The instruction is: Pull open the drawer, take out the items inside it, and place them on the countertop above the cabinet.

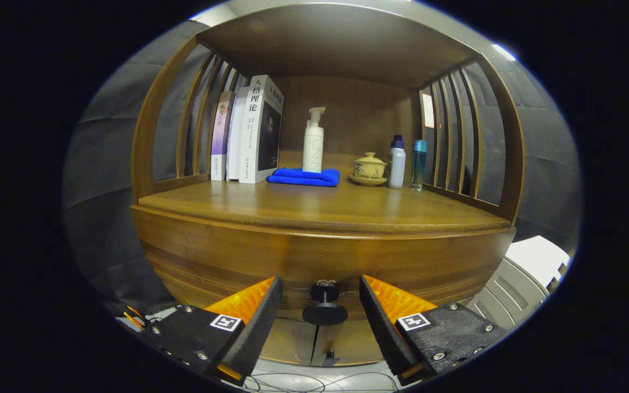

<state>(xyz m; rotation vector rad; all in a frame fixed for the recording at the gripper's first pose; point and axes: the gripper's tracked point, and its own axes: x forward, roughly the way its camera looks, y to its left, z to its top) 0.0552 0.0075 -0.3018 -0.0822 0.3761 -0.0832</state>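
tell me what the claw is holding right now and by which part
Nothing. The claw is open, its fingers either side of the drawer knob without touching it.

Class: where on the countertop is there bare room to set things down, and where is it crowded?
The front of the countertop is bare, from its edge back to the cloth. The rear is crowded: books, pump bottle, lidded cup, two bottles. The open gripper flanks the drawer knob.

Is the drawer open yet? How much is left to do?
Not yet. The drawer looks shut, so nothing is done. Right now the gripper has its fingers open on either side of the knob, not touching it. Left: grip, pull, then lift the things onto the countertop.
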